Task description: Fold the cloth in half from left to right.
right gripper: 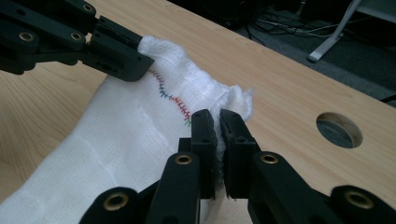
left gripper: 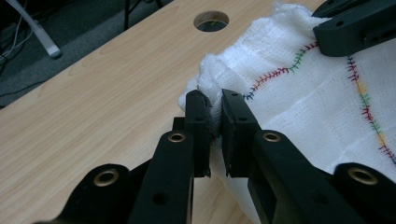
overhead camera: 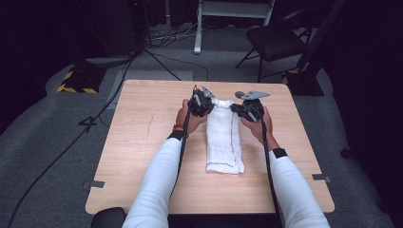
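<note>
Looking down from the high view, I hold my left gripper and my right gripper at the far end of the white cloth, which lies folded lengthwise along the middle of the wooden table. Along my left gripper, the jaws are pinched narrow on the cloth's bunched corner. Along my right gripper, the jaws likewise clamp the cloth's other corner, near a round hole.
</note>
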A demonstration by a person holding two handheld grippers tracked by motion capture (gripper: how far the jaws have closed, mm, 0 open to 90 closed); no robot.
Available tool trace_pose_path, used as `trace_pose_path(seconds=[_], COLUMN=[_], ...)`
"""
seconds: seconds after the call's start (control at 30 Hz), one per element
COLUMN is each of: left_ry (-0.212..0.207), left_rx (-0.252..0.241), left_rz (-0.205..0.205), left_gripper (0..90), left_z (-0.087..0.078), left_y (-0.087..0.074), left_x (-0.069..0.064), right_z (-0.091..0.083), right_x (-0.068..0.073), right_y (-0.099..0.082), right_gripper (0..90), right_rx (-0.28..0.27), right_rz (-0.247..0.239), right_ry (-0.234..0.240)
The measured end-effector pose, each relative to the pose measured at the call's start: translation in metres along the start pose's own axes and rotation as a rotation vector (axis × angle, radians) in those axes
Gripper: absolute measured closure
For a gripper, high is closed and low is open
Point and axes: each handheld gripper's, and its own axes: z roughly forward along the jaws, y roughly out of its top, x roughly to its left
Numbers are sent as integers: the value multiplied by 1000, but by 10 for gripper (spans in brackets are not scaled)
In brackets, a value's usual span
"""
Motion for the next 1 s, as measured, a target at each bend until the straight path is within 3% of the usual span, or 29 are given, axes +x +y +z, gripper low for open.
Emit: trace_pose_path(seconds=[0.23, 0.43, 0.63, 0.8, 1.0], left_ry=[-26, -66, -132, -183, -243], left_rx=[-43, -66, -97, -114, -117], left_rz=[5, 22, 37, 49, 74], left_gripper=[824, 824, 824, 824, 824], left_z=[-15, -27, -36, -43, -53], left_y=[4, 1, -15, -33, -50], left_x=[4, 1, -9, -16, -29], right_z=[-6, -13, -25, -33, -44], right_x=[3, 6, 11, 19, 25], right_y=[11, 9, -2, -13, -26], right_gripper=[854, 855, 855, 855, 855], right_rx=[-20, -32, -39, -20, -22], right_rz=[-28, -27, -45, -80, -85], right_ry=[-6, 13, 53, 136, 182])
